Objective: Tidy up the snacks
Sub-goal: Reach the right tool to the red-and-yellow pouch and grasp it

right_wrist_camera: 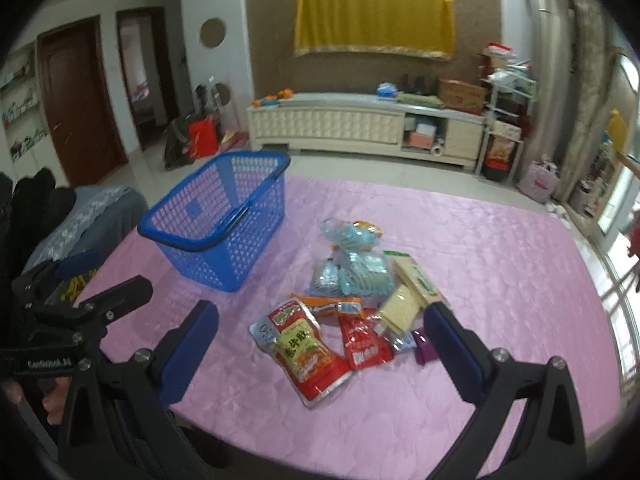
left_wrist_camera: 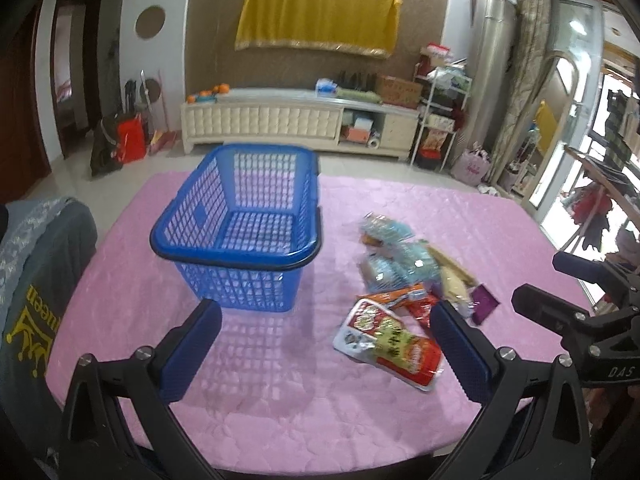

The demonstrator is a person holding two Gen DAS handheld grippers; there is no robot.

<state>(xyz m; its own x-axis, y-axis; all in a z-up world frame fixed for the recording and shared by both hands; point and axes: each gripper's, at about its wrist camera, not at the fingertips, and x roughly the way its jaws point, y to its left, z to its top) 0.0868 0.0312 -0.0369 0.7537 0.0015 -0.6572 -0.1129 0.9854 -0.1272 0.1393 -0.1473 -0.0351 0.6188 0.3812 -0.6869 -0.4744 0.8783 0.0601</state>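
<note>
From the left wrist, the left gripper [left_wrist_camera: 324, 320] hangs wide open and empty; the blue basket [left_wrist_camera: 240, 240] stands straight ahead, empty, and the snack pile [left_wrist_camera: 404, 292] lies beside its right. From the right wrist, the right gripper [right_wrist_camera: 322, 322] gapes too, holding nothing, with the red-and-green packet [right_wrist_camera: 306, 350] right between its fingers, long axis slanting away leftward. I'd say the right is nearer; nothing blocks it, the basket [right_wrist_camera: 218, 224] waits ahead-left

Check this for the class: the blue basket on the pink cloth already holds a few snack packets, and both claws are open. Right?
One error: the blue basket is empty, as the left wrist view shows. The snack packets lie beside it on the pink cloth. Left claw and right claw are open.
</note>
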